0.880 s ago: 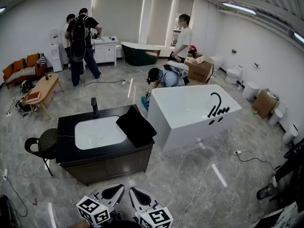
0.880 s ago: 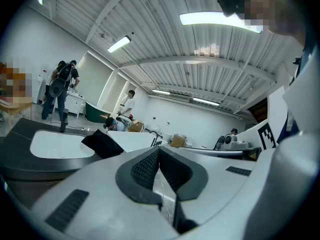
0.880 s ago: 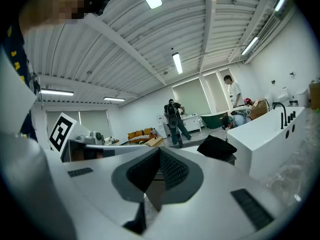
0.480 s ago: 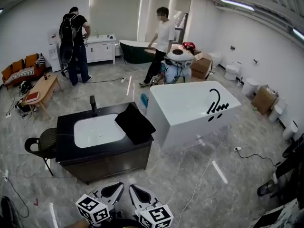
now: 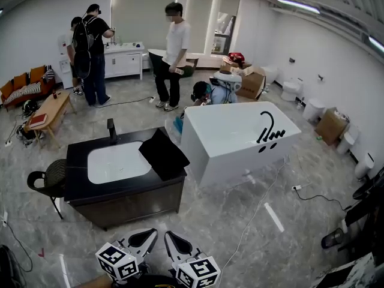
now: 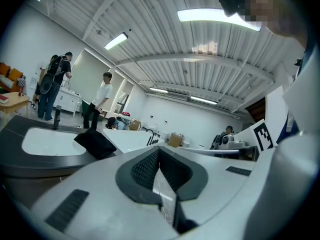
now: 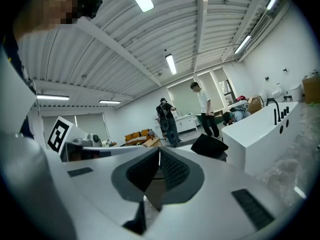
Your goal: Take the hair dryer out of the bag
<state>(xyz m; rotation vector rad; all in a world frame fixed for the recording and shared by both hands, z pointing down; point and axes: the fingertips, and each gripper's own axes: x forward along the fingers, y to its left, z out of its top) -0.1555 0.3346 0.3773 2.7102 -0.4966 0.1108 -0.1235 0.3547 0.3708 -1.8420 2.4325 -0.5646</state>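
Left gripper point(image 5: 144, 240) and right gripper point(image 5: 174, 243), both white, sit bottom centre, jaws together and empty. Mid-left, one black fabric bag point(image 5: 163, 155) lies on one dark vanity counter point(image 5: 77, 185) beside its white basin point(image 5: 117, 162). Four people point(image 5: 173, 53) occupy the top.

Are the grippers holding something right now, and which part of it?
Nothing. The left gripper and right gripper are both shut and empty; the black bag lies on the sink counter.
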